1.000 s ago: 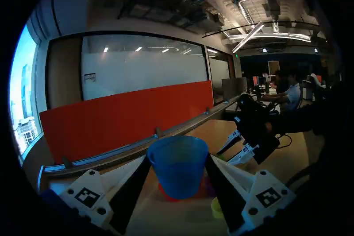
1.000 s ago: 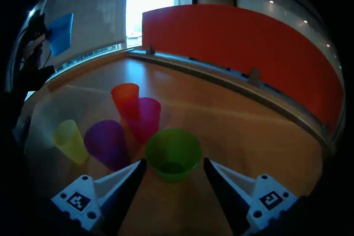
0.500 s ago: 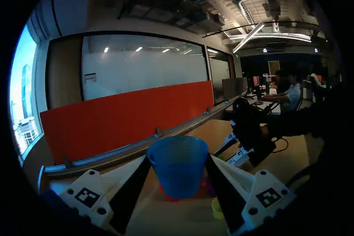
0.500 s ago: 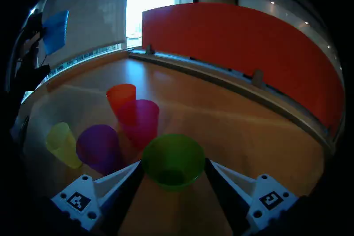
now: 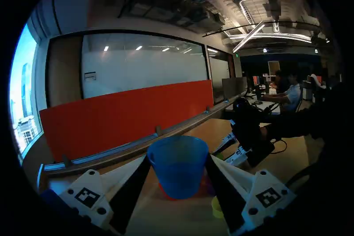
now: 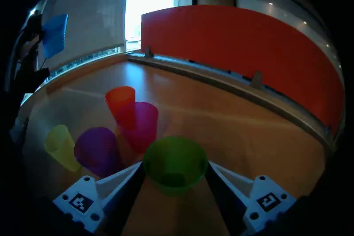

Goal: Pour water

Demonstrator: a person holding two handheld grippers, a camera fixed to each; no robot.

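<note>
1. The blue cup point(image 5: 178, 174) is clamped upright between the two fingers of the left gripper point(image 5: 177, 158), one finger pressed against each side of its wall.
2. The blue cup is held raised above the table point(image 5: 177, 220); whether water is inside it cannot be told.
3. Below and behind the blue cup, a sliver of the orange cup point(image 5: 164, 194) and part of the yellow cup point(image 5: 217, 207) are seen on the table.
4. The green cup point(image 6: 175, 169) is grasped by the right gripper point(image 6: 175, 164), whose fingers lie against the cup's left and right sides just under the rim.
5. The green cup is kept upright with its mouth open to the camera; its bottom is dark, and water cannot be made out.
6. Just behind the green cup stands the magenta cup point(image 6: 139, 123), with the orange cup close behind it and partly covered by it.
7. The purple cup point(image 6: 97, 149) is placed to the left of the magenta one, and the yellow cup is found farther left, near the table's edge.
8. In the right gripper view the blue cup is seen high at the far left, well apart from the other cups.
9. An orange partition point(image 6: 248, 45) is set along the far edge of the table.
</note>
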